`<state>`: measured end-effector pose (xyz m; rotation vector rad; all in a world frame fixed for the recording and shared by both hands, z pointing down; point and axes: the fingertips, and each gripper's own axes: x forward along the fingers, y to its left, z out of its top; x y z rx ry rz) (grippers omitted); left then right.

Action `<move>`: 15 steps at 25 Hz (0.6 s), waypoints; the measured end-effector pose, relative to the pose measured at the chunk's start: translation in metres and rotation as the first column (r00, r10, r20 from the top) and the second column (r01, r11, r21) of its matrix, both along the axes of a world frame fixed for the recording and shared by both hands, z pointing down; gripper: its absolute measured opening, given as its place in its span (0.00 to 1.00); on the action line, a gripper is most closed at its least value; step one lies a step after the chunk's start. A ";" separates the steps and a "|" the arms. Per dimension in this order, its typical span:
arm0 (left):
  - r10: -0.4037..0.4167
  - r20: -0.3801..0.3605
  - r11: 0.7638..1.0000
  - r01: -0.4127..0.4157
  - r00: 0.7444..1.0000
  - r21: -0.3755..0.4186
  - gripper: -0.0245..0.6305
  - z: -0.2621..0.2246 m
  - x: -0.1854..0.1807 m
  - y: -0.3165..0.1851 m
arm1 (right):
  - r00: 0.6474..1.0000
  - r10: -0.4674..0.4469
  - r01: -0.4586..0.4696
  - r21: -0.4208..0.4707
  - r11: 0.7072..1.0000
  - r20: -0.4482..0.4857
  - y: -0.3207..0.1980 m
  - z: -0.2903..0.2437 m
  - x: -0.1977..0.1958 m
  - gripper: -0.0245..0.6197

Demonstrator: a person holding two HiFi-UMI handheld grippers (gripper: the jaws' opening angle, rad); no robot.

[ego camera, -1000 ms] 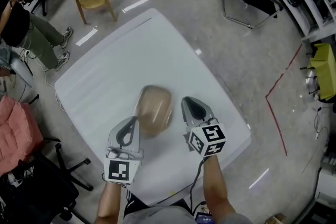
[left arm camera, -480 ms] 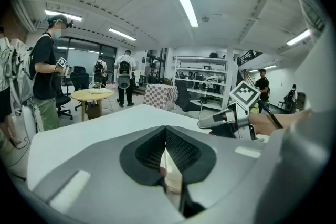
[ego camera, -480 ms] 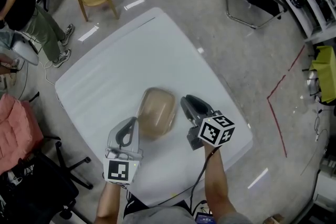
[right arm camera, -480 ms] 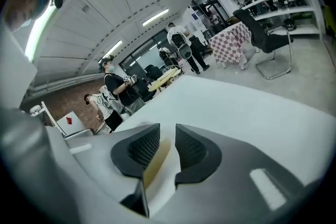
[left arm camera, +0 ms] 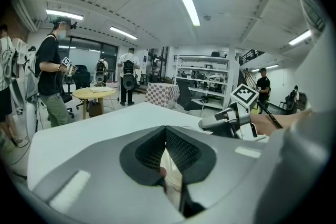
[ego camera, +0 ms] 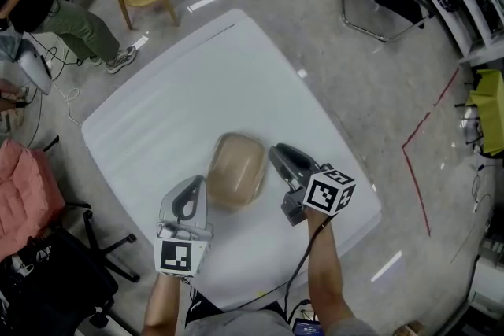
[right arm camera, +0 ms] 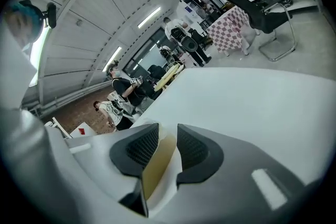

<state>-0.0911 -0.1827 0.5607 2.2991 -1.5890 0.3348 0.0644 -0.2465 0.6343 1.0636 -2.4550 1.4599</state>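
Jaws of left gripper (left arm camera: 166, 136) pressed together, right gripper (right arm camera: 167, 136) nipping tan dome (ego camera: 235, 169) edge (marker cube (ego camera: 329, 190) swung outward since), white table (ego camera: 157, 114).

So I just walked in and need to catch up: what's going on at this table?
A person holds a two-jaw gripper in each hand over a white rectangular table. Between them is a tan rounded object, blurred in the head view. The left gripper is at its left edge, jaws closed on a pale sliver. The right gripper is at its right edge, jaws pinched on a tan strip. Both seem to grip it from opposite sides.
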 end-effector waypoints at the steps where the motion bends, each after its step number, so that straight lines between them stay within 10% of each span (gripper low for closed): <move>1: 0.000 0.001 1.000 0.000 1.000 -0.002 0.06 0.000 0.000 0.000 | 1.000 -0.005 0.005 -0.003 1.000 0.007 0.000 0.000 -0.001 0.19; 15: 0.000 0.005 1.000 0.000 1.000 -0.012 0.06 0.005 0.002 0.001 | 0.997 -0.040 0.043 -0.054 0.998 0.064 0.006 0.004 -0.004 0.18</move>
